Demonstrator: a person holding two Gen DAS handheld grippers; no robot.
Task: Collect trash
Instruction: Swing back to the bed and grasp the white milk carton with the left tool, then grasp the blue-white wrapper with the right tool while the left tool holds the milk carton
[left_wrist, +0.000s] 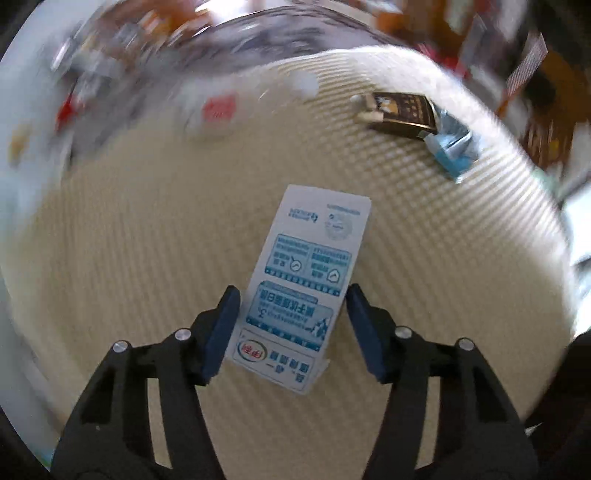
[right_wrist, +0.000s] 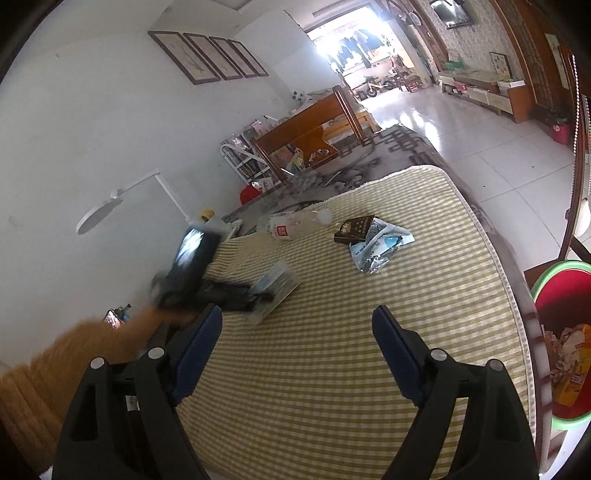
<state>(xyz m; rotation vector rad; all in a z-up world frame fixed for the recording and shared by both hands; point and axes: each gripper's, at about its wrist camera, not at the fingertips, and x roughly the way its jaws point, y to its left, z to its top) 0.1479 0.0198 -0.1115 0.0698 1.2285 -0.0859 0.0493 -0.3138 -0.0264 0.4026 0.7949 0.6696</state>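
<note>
Fingers (left_wrist: 221, 325) of the left gripper (left_wrist: 291, 325) stand spread on either side of a white carton (left_wrist: 306, 280) lying flat on the checked mat (left_wrist: 147, 221), neither pad visibly touching it. To grip well, centre the carton between the pads and close evenly across its narrow width, so that it does not twist. The right gripper (right_wrist: 297, 350) hangs open over bare mat, holding nothing. Farther off lie a brown box (left_wrist: 402, 112), a blue wrapper (left_wrist: 452, 146) touching it, and a clear bottle (right_wrist: 291, 223). A red bin (right_wrist: 565, 332) stands beside the mat.
</note>
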